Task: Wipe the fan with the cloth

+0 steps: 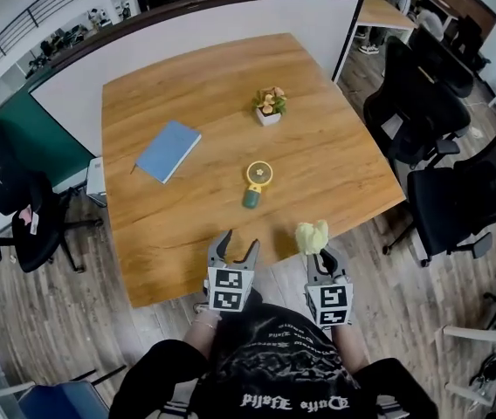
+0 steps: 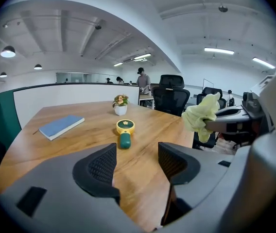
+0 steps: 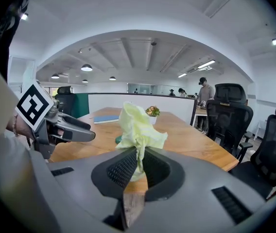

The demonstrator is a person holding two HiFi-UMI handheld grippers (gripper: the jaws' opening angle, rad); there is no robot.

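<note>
A small hand fan (image 1: 256, 182) with a yellow round head and a green handle lies flat near the middle of the wooden table (image 1: 344, 160); in the left gripper view the fan (image 2: 125, 132) lies ahead of the jaws. My left gripper (image 1: 233, 250) stands open over the table's near edge, with nothing between its fingers. My right gripper (image 1: 317, 253) is shut on a pale yellow cloth (image 1: 312, 236) that bunches up above the jaws. In the right gripper view the cloth (image 3: 137, 130) hides most of the fan.
A blue notebook (image 1: 168, 150) lies at the table's left. A small white pot with flowers (image 1: 269, 106) stands behind the fan. A white partition (image 1: 187, 33) runs along the far edge. Black office chairs (image 1: 423, 103) stand to the right and another chair (image 1: 21, 212) to the left.
</note>
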